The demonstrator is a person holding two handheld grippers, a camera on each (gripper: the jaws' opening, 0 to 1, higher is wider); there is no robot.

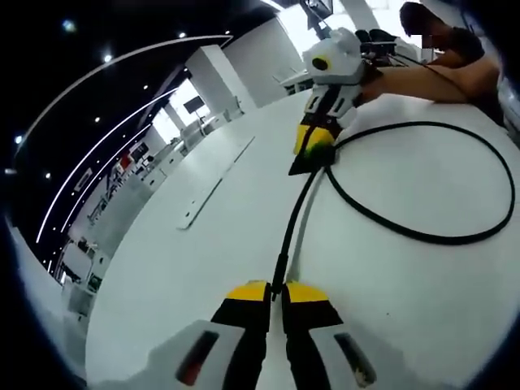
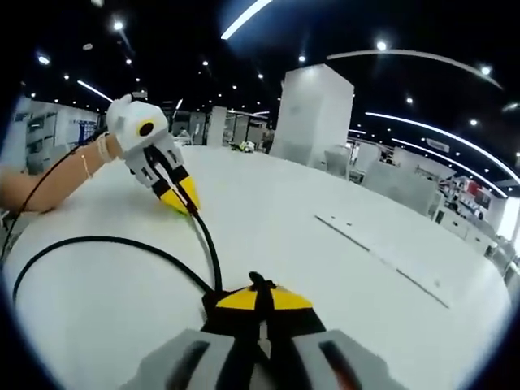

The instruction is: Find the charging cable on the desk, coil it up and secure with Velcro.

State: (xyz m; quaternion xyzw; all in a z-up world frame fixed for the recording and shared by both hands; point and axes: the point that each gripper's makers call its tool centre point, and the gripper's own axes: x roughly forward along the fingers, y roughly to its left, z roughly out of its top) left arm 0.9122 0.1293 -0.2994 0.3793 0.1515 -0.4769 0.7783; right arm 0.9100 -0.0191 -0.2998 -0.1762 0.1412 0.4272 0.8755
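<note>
Both my grippers clench the charging cable (image 1: 422, 236): left gripper (image 1: 276, 294) at lower centre, right gripper (image 1: 313, 150) at upper centre, a taut span between. The loop sprawls right across the white desk (image 1: 162, 276). Risk: pulling apart slips the cable free (no Velcro seen). Forearm (image 2: 49, 187) rests outstretched, far left.

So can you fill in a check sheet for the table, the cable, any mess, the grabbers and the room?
Surface: white table, with a thin seam strip across it.
Job's things: black cable, one big loop on the table, straight run between the grippers. Velcro: nothing seen.
Clutter: nothing seen.
Grippers: left gripper shut on the cable; right gripper shut on the cable.
Cables: just that one.
Surroundings: big hall, ceiling light strips, white pillar, a person's arm.
</note>
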